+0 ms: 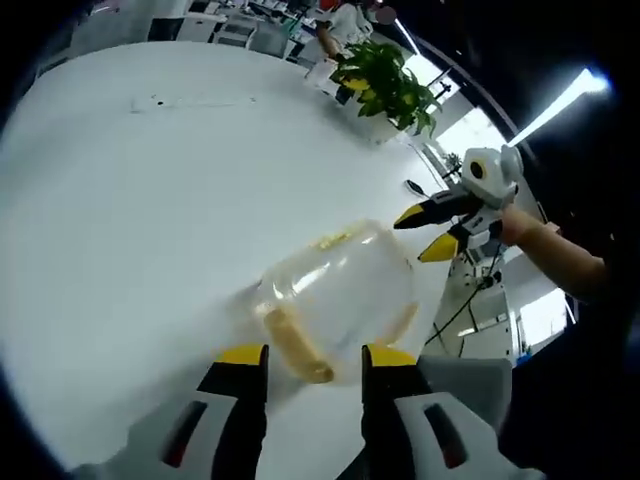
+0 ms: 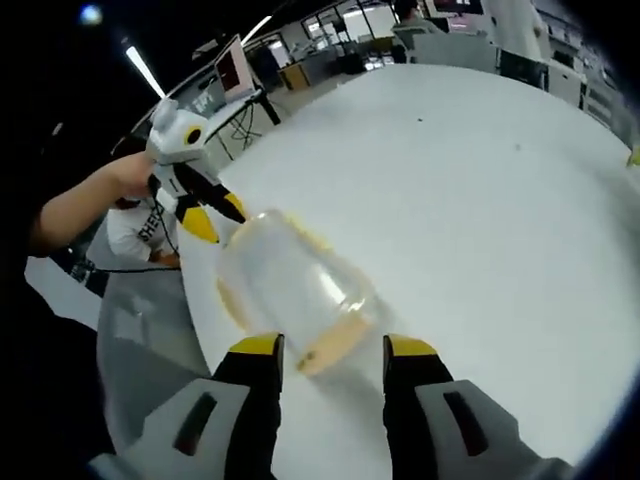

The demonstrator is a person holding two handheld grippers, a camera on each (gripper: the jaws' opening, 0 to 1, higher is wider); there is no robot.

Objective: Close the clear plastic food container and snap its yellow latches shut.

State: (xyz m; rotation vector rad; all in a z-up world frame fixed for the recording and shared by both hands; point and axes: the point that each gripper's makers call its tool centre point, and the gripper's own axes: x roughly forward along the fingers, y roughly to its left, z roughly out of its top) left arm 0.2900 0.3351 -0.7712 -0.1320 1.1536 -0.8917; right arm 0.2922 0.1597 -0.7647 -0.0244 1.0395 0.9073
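As seen in the left gripper view, the left tongs (image 1: 314,362) stand apart and empty just short of the clear container (image 1: 338,300), which rests on the white table (image 1: 130,220) with a yellow latch (image 1: 296,345) facing them, while the right tongs (image 1: 428,231) hover apart at its far side. Seen in the right gripper view, the right tongs (image 2: 332,352) are likewise apart, near the container (image 2: 292,285), with the left tongs (image 2: 213,215) opposite. Judged thin, light, smooth and likely to slide, it should be braced by the rim while each latch is pressed.

Open office: desks (image 2: 470,45), monitor (image 2: 232,68)
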